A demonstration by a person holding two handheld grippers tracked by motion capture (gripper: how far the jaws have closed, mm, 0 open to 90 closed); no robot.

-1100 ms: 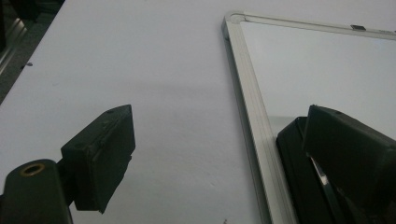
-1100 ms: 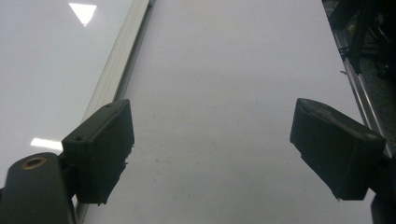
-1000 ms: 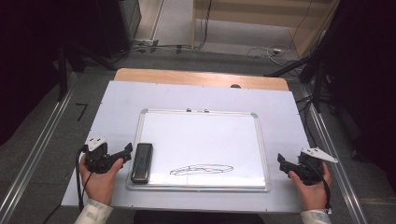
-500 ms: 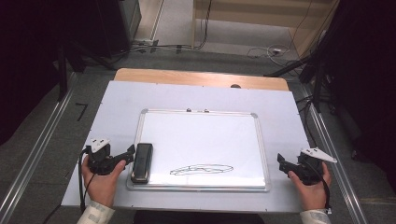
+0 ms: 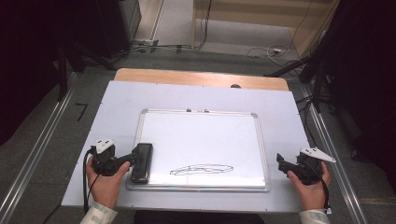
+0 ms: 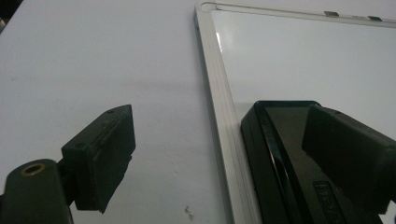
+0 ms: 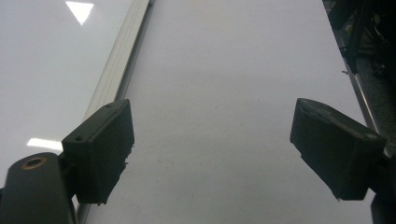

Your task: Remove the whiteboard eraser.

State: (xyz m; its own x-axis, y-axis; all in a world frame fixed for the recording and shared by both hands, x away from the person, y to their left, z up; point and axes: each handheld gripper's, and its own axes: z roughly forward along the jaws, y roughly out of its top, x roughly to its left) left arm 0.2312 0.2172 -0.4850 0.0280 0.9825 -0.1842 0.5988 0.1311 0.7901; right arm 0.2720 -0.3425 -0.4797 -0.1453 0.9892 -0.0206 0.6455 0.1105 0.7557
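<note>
Change since a second ago is small and all on the left: the left gripper [image 5: 133,160] has slid in from the bare table toward the eraser [image 5: 141,162], and its jaws now stand spread on either side of the eraser's left edge, one over the table top and one over the eraser's black top, as the left gripper view shows. Whether that jaw presses on the eraser or hangs just above it cannot be told. The eraser itself lies where it lay, at about 8 o'clock on the whiteboard [image 5: 201,135], long side along the board's left frame. The right gripper [image 5: 283,163] has stayed put at about 4 o'clock off the board, on the bare table [image 5: 280,107] just beside the board's right frame, its jaws wide apart with nothing between them. The scribble [image 5: 201,169] near the board's bottom edge, at 6 o'clock, is as it was.

Counted: one whiteboard, one eraser, one scribble of dark looping lines, two grippers, two hands, the left hand [image 5: 106,179] and the right hand [image 5: 309,184], each coming in from the bottom edge. Two small clips [image 5: 197,110] sit at 12 o'clock on the board's top frame.
</note>
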